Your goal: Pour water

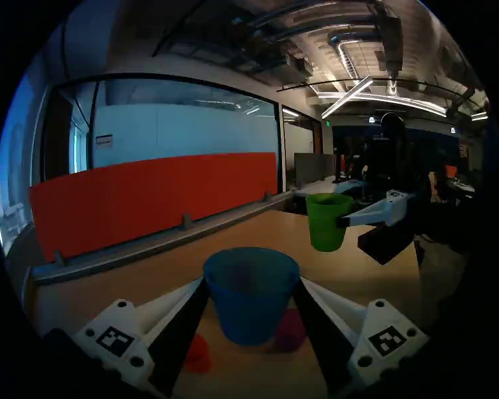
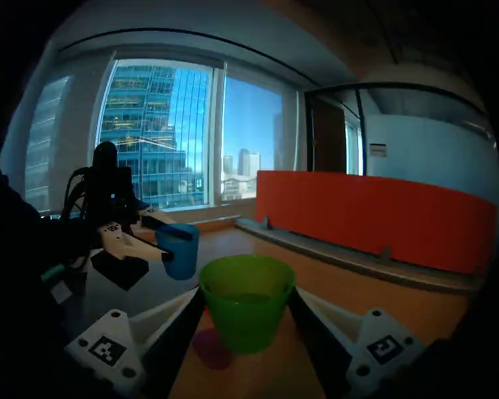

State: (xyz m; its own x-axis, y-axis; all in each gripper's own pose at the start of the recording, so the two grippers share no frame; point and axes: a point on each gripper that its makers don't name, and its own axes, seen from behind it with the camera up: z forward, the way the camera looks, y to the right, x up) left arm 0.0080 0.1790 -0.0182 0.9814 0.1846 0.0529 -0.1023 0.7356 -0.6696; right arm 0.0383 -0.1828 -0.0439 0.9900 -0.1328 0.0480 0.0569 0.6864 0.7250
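In the left gripper view my left gripper [image 1: 251,302] is shut on a blue cup [image 1: 251,292], held upright above the wooden table [image 1: 263,233]. Farther off to the right, the right gripper [image 1: 346,223] holds a green cup [image 1: 327,221]. In the right gripper view my right gripper [image 2: 246,309] is shut on that green cup [image 2: 247,299], upright, with liquid showing low inside. To the left at a distance, the left gripper [image 2: 166,253] carries the blue cup [image 2: 179,250]. The two cups are apart.
A red cup [image 1: 197,352] and a purple cup [image 1: 291,330] rest on the table below the blue cup; the purple cup [image 2: 211,348] shows under the green one. An orange partition [image 1: 150,193] runs along the table's far edge. Large windows [image 2: 163,133] stand behind.
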